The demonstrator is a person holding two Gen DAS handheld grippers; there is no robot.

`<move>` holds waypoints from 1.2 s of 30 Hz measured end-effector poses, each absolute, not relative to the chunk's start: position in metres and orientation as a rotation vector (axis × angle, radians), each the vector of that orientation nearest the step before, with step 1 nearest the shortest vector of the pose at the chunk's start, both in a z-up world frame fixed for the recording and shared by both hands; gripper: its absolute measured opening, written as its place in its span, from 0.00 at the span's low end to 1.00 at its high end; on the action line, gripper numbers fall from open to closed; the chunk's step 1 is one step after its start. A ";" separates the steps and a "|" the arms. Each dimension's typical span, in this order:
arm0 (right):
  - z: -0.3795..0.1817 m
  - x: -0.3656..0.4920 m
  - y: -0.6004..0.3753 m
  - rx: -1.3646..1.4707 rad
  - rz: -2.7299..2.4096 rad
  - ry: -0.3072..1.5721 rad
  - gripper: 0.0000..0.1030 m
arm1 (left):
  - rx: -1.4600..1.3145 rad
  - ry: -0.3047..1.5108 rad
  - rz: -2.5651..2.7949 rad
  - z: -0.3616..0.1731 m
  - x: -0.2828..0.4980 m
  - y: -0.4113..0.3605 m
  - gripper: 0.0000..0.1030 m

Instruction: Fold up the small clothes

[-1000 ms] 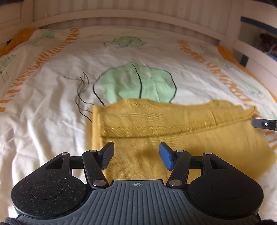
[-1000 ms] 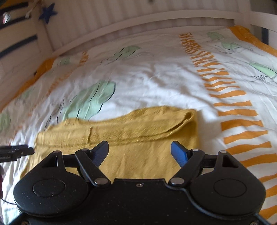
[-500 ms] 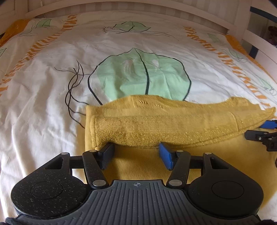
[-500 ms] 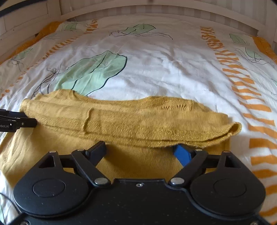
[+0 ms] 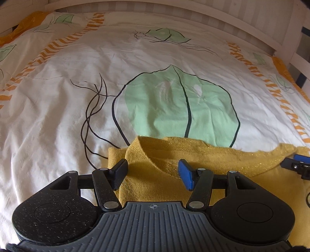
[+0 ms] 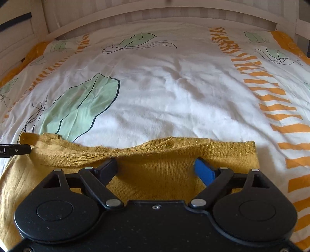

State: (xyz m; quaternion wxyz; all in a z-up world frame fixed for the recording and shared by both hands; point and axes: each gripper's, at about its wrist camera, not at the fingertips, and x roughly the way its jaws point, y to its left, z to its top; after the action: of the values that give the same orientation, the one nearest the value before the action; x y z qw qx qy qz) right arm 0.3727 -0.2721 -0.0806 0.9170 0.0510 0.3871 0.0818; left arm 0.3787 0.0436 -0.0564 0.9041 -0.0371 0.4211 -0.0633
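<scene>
A mustard-yellow knitted garment lies folded across a white bedcover. My left gripper hovers low over its left end. The jaws stand well apart, with the doubled fabric between the pads and not pinched. My right gripper is over the garment's right end with its jaws wide. Its fingertips reach the edge of the upper fold, which partly covers them. Each gripper shows at the edge of the other's view: the right gripper and the left gripper.
The bedcover has green leaf prints and orange striped bands. It stretches away beyond the garment. A white slatted bed frame runs along the far end and both sides.
Both grippers have moved forward over the garment, from its near part to the edge of the upper fold. The right jaws have widened. The left jaws kept the same gap.
</scene>
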 end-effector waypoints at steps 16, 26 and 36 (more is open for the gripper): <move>-0.061 0.356 -0.270 0.135 0.172 0.775 0.90 | -0.158 0.855 -0.181 -0.031 0.290 0.067 0.59; -0.074 0.285 -0.229 -0.065 0.233 0.765 0.93 | -0.052 0.903 -0.158 -0.060 0.249 0.066 0.59; -0.090 0.265 -0.214 -0.154 0.215 0.762 0.99 | -0.078 0.871 -0.176 -0.074 0.234 0.070 0.73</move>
State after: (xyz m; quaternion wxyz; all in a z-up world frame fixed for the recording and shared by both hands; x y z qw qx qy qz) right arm 0.2648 -0.2142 -0.0903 0.9198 -0.0750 0.3706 0.1047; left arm 0.2339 0.0698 -0.0744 0.9023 -0.0378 0.4210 -0.0850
